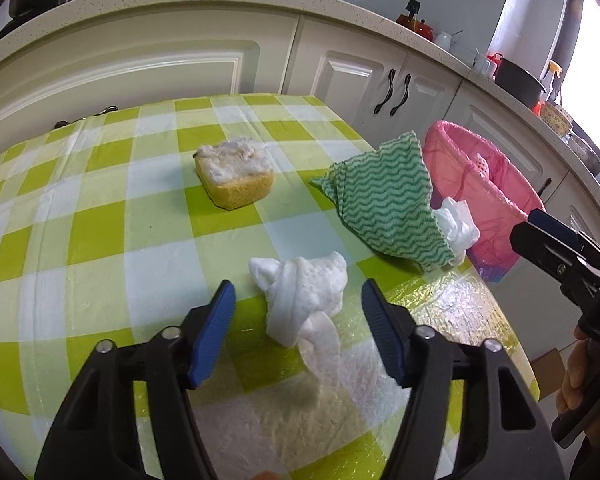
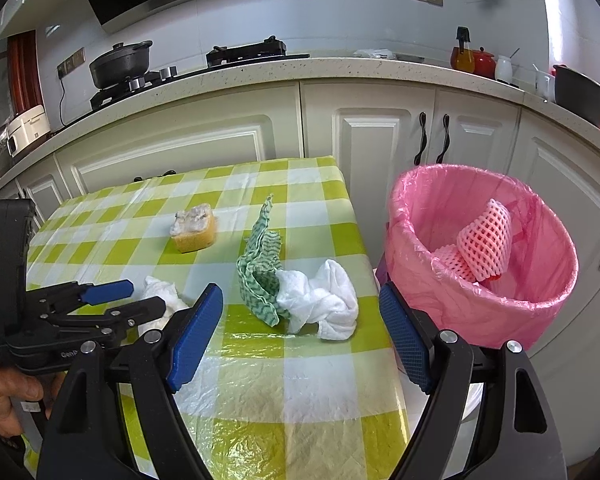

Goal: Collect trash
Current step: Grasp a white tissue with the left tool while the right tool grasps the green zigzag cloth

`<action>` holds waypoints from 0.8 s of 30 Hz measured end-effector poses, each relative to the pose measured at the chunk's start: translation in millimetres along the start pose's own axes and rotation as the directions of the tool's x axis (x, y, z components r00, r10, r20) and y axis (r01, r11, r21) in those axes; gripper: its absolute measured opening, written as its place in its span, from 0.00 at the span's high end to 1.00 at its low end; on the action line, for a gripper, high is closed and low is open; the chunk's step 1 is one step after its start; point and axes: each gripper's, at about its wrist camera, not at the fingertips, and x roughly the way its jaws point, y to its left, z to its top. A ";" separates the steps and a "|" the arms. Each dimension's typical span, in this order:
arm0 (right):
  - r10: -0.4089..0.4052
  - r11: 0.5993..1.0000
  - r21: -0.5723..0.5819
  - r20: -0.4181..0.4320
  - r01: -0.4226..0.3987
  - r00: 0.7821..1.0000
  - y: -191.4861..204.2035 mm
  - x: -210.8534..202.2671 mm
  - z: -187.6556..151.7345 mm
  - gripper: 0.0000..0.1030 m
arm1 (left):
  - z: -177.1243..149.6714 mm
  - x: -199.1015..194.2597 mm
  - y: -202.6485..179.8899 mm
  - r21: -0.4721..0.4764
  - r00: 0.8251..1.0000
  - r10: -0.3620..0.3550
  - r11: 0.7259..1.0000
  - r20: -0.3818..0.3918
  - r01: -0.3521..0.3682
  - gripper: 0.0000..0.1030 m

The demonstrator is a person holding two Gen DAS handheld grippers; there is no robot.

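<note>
A crumpled white tissue [image 1: 304,300] lies on the green checked table [image 1: 100,208], between the fingers of my open left gripper [image 1: 298,298]; it also shows in the right wrist view [image 2: 160,294]. A second white tissue [image 2: 324,300] lies near the table's right edge against a green wavy cloth [image 2: 262,268], in front of my open, empty right gripper [image 2: 300,310]. A worn yellow sponge [image 1: 234,176] sits mid-table. A bin with a pink liner [image 2: 480,256] stands right of the table and holds pink foam netting [image 2: 486,240].
White kitchen cabinets [image 2: 364,140] and a speckled counter [image 2: 300,70] run behind the table. A black pot on a stove [image 2: 120,66], a red kettle [image 2: 482,60] and a dark pot [image 2: 578,88] stand on the counter. The table's right edge meets the bin.
</note>
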 end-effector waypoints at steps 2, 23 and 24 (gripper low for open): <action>0.001 1.000 -0.002 -0.004 -0.001 1.000 1.4 2.8 0.9 0.27 | -0.1 4.1 0.2 -0.001 1.000 -0.003 1.000 -0.010 0.003 0.52; 0.016 0.991 -0.128 -0.159 -0.037 0.987 46.8 88.1 31.8 0.35 | 9.9 -17.1 47.7 -0.080 0.998 0.044 0.996 0.036 -0.041 0.70; 0.014 0.990 -0.136 -0.171 -0.038 0.985 49.7 92.9 32.6 0.38 | 10.5 -18.7 49.4 -0.083 0.998 0.045 0.996 0.039 -0.042 0.70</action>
